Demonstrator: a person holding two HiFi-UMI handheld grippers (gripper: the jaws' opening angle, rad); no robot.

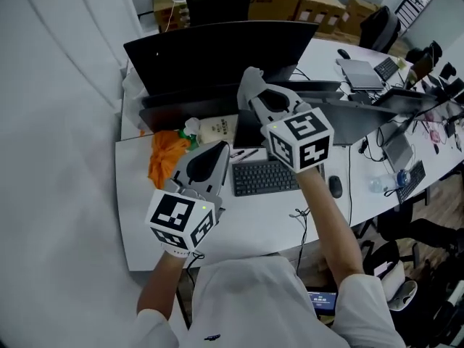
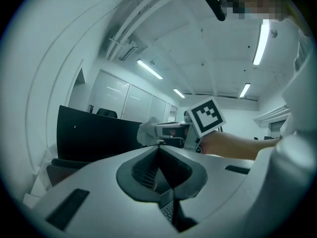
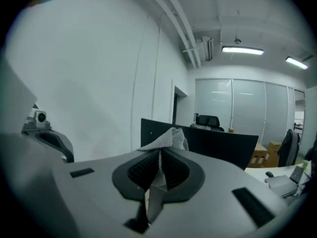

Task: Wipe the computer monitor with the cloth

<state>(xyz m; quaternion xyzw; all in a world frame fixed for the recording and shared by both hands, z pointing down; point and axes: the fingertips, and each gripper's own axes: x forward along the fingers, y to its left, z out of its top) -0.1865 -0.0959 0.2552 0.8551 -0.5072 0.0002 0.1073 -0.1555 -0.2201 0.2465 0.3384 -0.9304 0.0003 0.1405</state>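
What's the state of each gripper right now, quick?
Left gripper: closed, nothing between its jaws.
Right gripper: closed on the cloth.

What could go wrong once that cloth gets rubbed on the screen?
Only a small tuft of the grey woven cloth sticks out past the right gripper's shut jaws, so their hard tips might scrape the black computer monitor. The cloth could also slip free under pressure.

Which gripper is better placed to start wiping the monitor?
Right. The right gripper is shut on the cloth and raised just in front of the monitor. The left gripper is shut on nothing, lower over the desk.
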